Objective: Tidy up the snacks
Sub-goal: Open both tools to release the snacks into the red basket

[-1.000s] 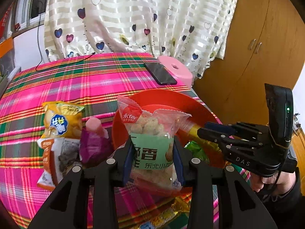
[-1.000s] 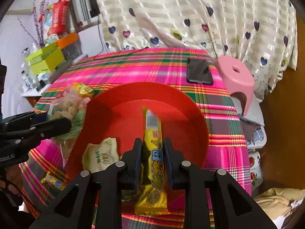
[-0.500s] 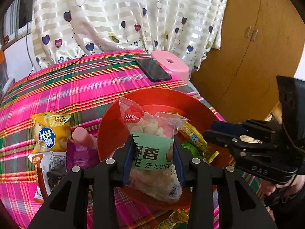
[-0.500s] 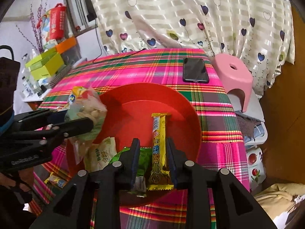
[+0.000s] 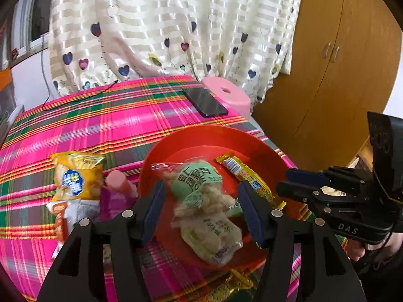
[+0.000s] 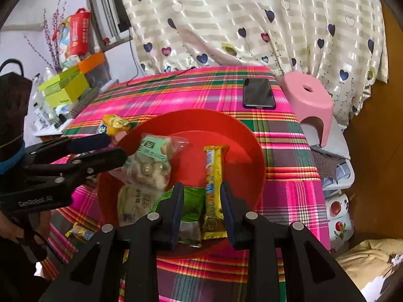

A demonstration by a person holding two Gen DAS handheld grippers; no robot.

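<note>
A red bowl (image 5: 201, 138) (image 6: 241, 136) sits on the plaid tablecloth. In it lie a clear bag of puffed snacks with a green label (image 5: 204, 196) (image 6: 148, 166), a yellow snack bar (image 5: 249, 178) (image 6: 212, 183), a pale packet (image 6: 133, 201) and a green packet (image 6: 191, 201). My left gripper (image 5: 201, 201) is open above the puffed snack bag, not touching it. My right gripper (image 6: 201, 201) is open and empty, just above the yellow bar's near end. It also shows at the right in the left wrist view (image 5: 297, 183).
Left of the bowl lie a yellow chip bag (image 5: 75, 176), a purple packet with a pink end (image 5: 113, 193) and a white-orange packet (image 5: 73, 211). A black phone (image 5: 205, 100) (image 6: 258, 93) lies at the far edge. A pink stool (image 6: 307, 100) stands beyond the table.
My left gripper opened and dropped the puffed snack bag into the bowl. My right gripper let go of the yellow bar, which now lies in the bowl, and opened wider.
</note>
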